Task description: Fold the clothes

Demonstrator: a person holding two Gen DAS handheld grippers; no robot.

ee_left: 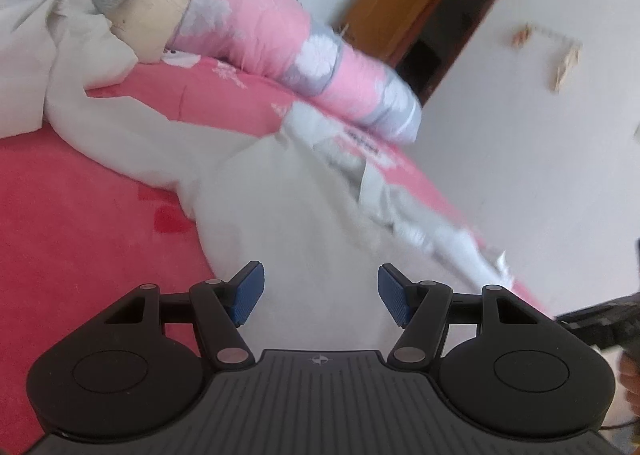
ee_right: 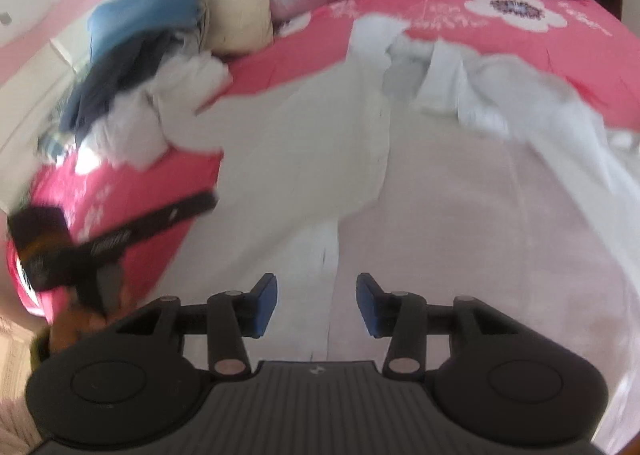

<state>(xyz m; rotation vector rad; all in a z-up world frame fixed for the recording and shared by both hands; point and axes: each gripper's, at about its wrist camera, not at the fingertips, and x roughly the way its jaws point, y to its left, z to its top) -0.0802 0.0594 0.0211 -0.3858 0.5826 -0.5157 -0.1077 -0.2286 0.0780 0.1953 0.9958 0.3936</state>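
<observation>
Left gripper [ee_left: 320,293]: fingers apart, nothing between them, hovering over the white garment [ee_left: 288,215]. No contact visible.

Right gripper [ee_right: 316,305]: fingers part-open, nothing held; white cloth lies beneath the gap.

Garment: white/pale, spread across the bed [ee_left: 80,223] on the pink-red cover, w/ one edge bunched and creased toward the far side. A fold line runs along it in the right wrist view. Right wrist view is blurred; fine detail can't be told.

Far edge of bed: rolled pink quilt [ee_left: 256,23] w/ white flower print. Beside it a pile of other clothes [ee_right: 148,39], blue, dark and beige. Brown door [ee_left: 392,3] stands beyond the bed.
</observation>
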